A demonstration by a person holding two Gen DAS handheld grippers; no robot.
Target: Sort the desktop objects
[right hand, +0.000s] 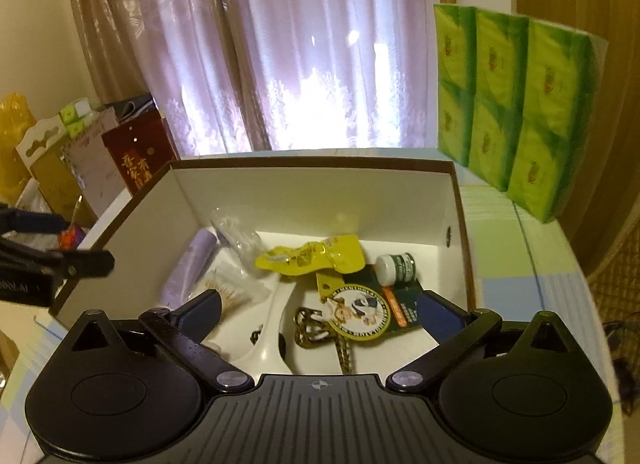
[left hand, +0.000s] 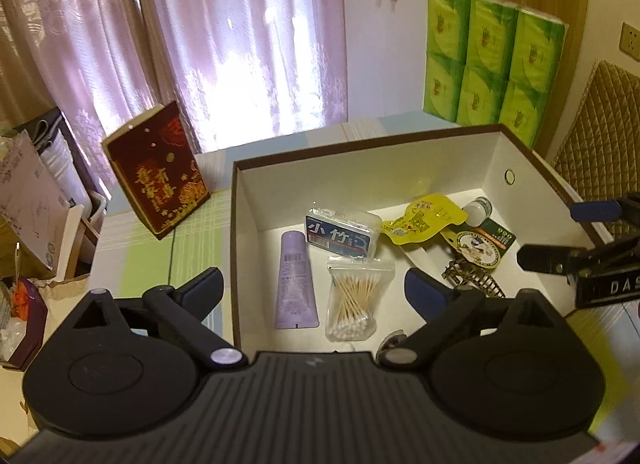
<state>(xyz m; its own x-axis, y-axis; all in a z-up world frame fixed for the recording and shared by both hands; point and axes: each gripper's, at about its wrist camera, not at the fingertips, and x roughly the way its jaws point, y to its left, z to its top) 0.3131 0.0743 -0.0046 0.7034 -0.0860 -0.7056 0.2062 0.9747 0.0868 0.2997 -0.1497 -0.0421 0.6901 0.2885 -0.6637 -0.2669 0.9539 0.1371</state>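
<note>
While both hover tilted down over the box point(left hand: 496, 151), left tool point(left hand: 314, 288) and right tool point(right hand: 320, 310) stand spread, empty.

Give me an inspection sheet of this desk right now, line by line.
Surface: checked tablecloth, mostly bare.
Job's things: open box holding purple tube, cotton swabs, toothpick box, yellow pouch, small jar, round badge.
Clutter: red box, green tissue packs.
Grippers: left gripper open, empty; right gripper open, empty.
Cables: nothing seen.
Surroundings: curtains, wall socket.
</note>
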